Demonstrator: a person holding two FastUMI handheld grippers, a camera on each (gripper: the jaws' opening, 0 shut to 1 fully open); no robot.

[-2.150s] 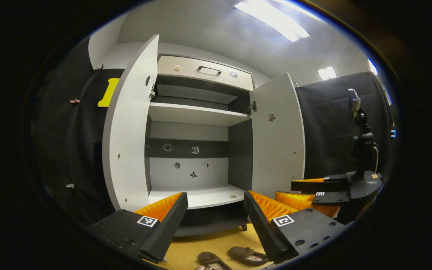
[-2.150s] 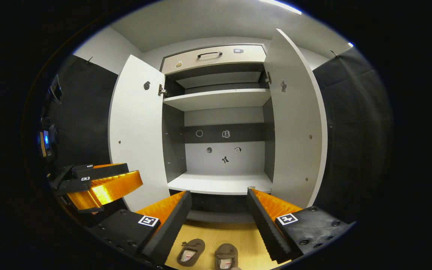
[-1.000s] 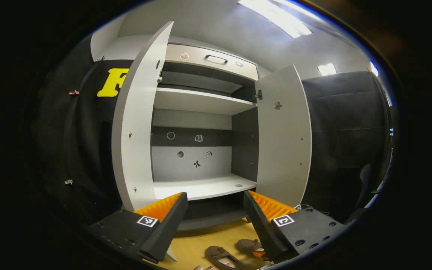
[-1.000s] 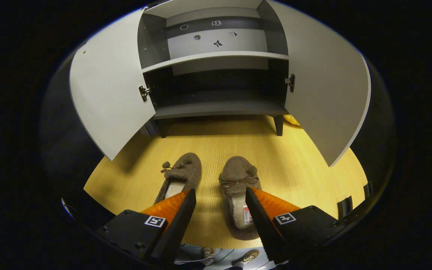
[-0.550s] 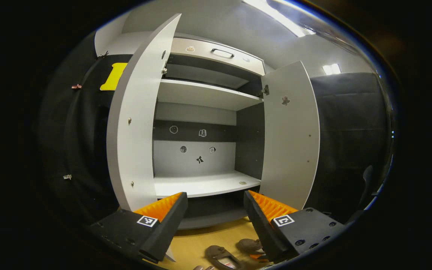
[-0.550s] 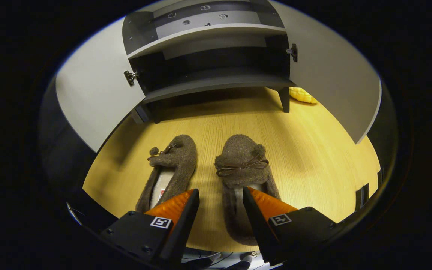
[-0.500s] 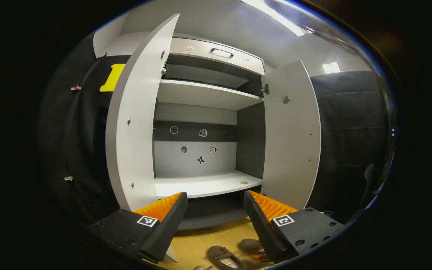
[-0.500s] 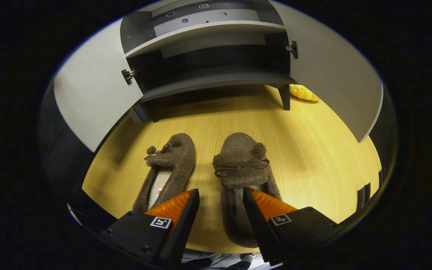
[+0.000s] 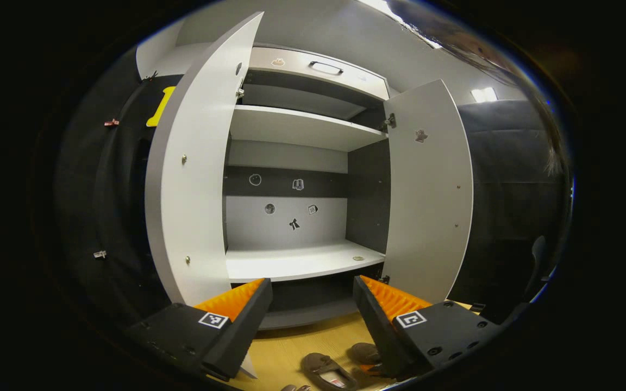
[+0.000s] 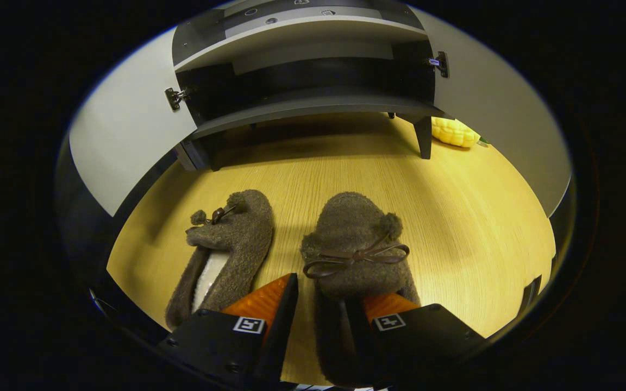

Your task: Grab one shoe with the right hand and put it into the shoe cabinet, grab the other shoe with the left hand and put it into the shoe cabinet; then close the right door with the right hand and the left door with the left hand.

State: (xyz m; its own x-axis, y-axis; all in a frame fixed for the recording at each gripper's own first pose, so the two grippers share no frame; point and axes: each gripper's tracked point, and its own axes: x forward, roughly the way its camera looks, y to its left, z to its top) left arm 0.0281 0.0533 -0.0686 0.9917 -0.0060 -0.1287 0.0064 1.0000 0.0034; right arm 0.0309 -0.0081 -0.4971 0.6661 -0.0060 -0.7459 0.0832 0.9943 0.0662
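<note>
Two brown fluffy slippers lie side by side on the wooden floor [image 10: 454,217], toes toward the shoe cabinet [image 10: 313,106]. My right gripper [image 10: 324,290] is down over the right shoe [image 10: 354,239]: one finger stands outside its left wall and the other inside the opening, partly hidden. The jaws are narrowed, with a sliver of floor showing beside the wall. The left shoe [image 10: 231,244] lies untouched. My left gripper [image 9: 313,282] hangs open and bare before the cabinet's lower shelf [image 9: 296,263], with both shoes [image 9: 326,372] below it.
Both cabinet doors stand wide open, the left door [image 9: 193,163] and the right door [image 9: 427,190]. A drawer with a handle [image 9: 324,68] tops the cabinet. A yellow corn-like object [image 10: 454,132] lies on the floor by the cabinet's right leg [image 10: 424,138].
My right gripper has tipped down from the cabinet to the floor, dropped onto the right shoe and narrowed its jaws around the shoe's side wall. The left gripper drifted slightly closer to the cabinet.
</note>
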